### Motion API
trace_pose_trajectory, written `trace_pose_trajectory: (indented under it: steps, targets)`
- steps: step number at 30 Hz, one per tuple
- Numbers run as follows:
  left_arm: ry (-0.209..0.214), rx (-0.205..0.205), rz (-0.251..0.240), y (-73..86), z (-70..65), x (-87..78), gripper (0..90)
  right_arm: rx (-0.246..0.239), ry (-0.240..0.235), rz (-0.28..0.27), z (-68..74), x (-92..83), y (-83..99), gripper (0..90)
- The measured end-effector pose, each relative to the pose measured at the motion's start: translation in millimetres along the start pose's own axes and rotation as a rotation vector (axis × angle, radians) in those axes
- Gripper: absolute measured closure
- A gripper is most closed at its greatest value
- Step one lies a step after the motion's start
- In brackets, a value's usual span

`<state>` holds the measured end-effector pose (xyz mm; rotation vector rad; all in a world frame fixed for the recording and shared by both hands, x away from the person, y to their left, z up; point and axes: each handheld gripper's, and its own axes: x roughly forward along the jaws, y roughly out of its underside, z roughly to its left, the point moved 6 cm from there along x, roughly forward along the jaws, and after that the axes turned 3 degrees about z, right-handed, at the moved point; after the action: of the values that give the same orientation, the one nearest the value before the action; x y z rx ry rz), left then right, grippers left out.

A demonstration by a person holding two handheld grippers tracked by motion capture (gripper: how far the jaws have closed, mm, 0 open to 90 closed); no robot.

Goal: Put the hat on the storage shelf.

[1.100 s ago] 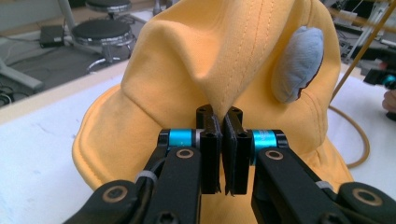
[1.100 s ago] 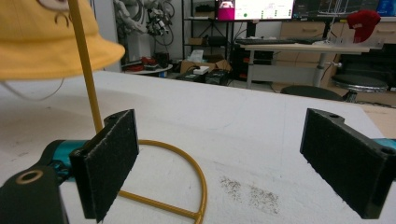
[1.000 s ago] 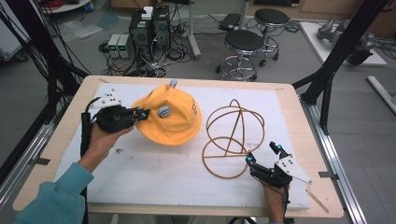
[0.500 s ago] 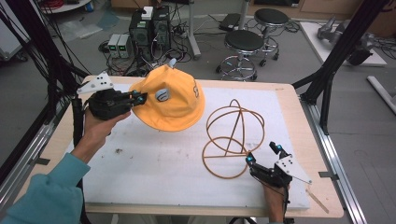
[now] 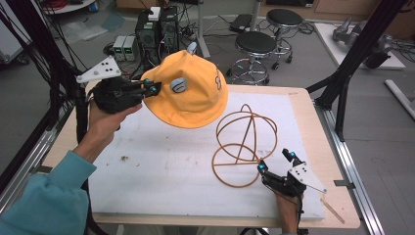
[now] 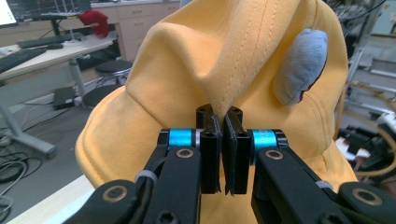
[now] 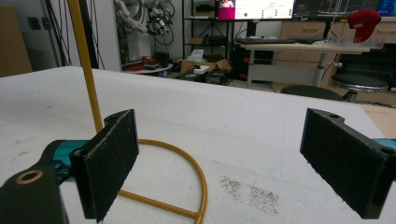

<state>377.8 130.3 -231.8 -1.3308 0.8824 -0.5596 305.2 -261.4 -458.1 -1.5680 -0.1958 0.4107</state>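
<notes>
At the left of the high view, a hand in a teal sleeve holds the left gripper raised above the table's left rear corner. Its jaws are pinched tight on a fold of the yellow hat, and the left gripper view shows the pads pressed together with the cloth caught between them at the brim's edge. The hat hangs in the air, crown tilted up and away toward the far side, brim opening facing down toward the white mat. A small grey patch sits on its side, near the gripper tips.

Further right, the wire frame stands on the mat, its round base ring flat and its arched hoops rising upright.

At the lower right, the right gripper rests low by the frame's base ring, jaws spread wide apart and holding nothing. In the right gripper view the ring curves just beside the left pad, with one upright wire behind it.
</notes>
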Motion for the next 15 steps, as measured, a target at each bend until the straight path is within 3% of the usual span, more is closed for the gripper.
trace_pose_trajectory:
  steps: [8,15]
  targets:
    - [0.063,0.017,-0.026,-21.0,-25.0,20.0,86.0,-0.002,-0.002,-0.002,0.0,0.3,-0.2,10.4]
    - [0.125,0.012,-0.032,-26.3,-47.0,40.9,86.0,0.000,-0.002,-0.002,0.3,0.2,-0.3,10.4]
